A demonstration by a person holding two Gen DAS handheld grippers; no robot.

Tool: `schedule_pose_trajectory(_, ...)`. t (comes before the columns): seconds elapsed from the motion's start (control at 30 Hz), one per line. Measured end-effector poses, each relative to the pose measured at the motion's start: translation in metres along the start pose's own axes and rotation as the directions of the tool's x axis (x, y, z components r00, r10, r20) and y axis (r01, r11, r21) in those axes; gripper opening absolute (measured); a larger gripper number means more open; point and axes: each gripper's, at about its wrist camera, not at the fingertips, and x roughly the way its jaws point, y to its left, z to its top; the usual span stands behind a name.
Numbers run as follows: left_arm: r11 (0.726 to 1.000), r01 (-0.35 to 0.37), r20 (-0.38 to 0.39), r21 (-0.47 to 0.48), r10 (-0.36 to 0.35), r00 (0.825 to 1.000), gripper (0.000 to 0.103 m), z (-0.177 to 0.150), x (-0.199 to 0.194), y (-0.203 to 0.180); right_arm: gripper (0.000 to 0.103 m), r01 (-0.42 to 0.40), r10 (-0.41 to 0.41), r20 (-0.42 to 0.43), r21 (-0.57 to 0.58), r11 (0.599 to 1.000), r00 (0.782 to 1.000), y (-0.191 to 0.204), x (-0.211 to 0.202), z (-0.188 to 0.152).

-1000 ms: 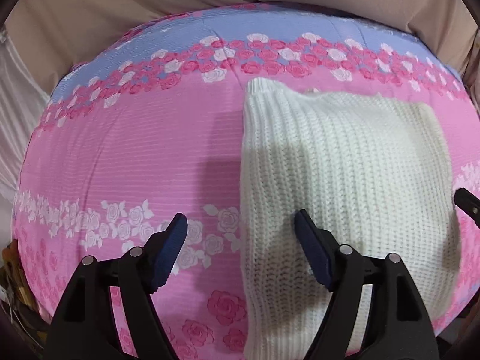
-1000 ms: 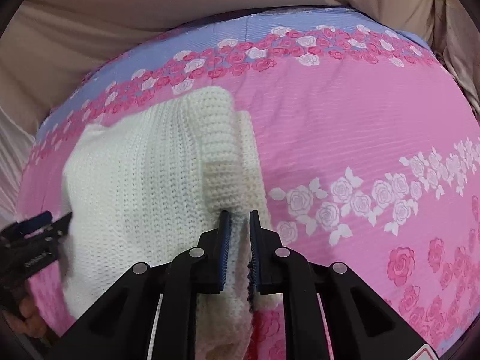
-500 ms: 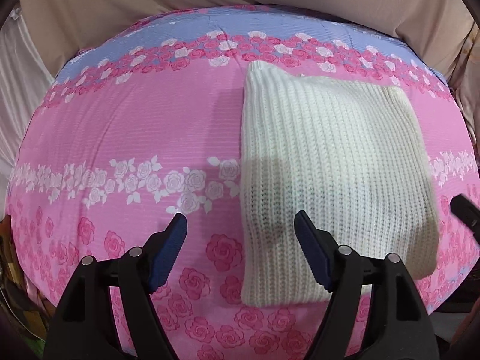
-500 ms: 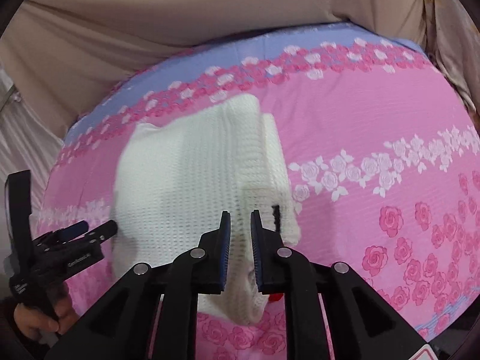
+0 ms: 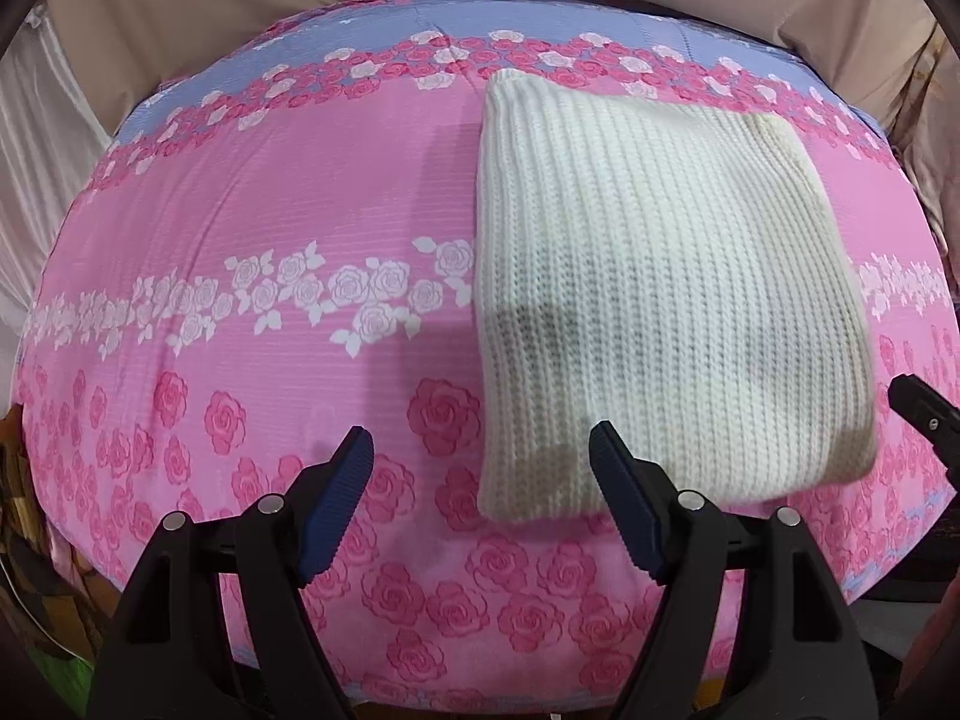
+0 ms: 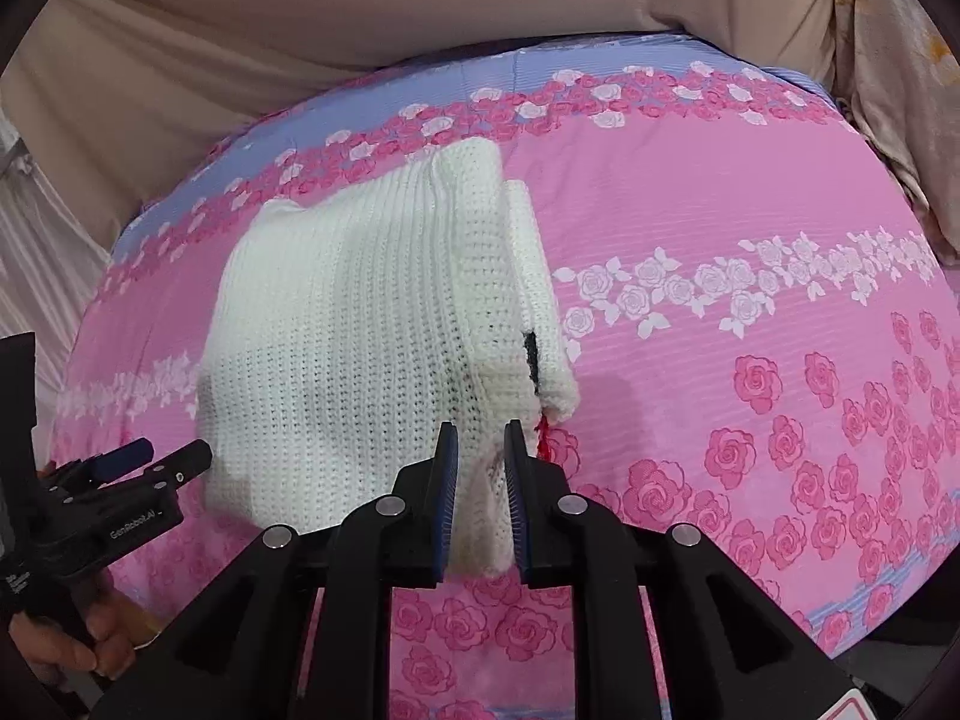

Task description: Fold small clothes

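A folded white knit garment lies on the pink rose-print bed cover. My left gripper is open and empty, just in front of the garment's near left corner. In the right wrist view the garment lies ahead and to the left; its near right corner sits between the fingers of my right gripper, whose jaws are nearly together on the knit. The left gripper shows at the lower left of the right wrist view. A right fingertip shows at the right edge of the left wrist view.
Beige cloth hangs behind the bed's far edge. A light curtain is at the left. The cover's near edge drops off below the grippers. A lilac band with roses runs along the far side.
Both grippers have drawn back toward the near edge, so the garment looks smaller and farther. The left gripper stays open. The right stays closed on the garment's corner.
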Motion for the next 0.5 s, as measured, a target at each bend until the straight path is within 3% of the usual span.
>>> schedule_pose_trajectory(0.1,1.000,-0.003,-0.010,0.010,0.004,1.000,0.073,-0.007,0.000,-0.001,0.027,0.010,-0.010,-0.021,0.029,1.000,1.000,-0.007,0.001,-0.012)
schedule_pose_trajectory(0.33,1.000,-0.021,-0.002,0.000,0.021,1.000,0.073,-0.016,-0.005,0.000,0.027,0.018,-0.016,-0.050,0.043,0.999,0.999,-0.014,0.008,-0.035)
schedule_pose_trajectory(0.5,0.999,-0.033,0.019,0.014,0.033,0.999,0.073,-0.020,-0.012,-0.005,0.042,0.048,-0.047,-0.020,0.020,0.999,0.999,-0.003,-0.002,-0.041)
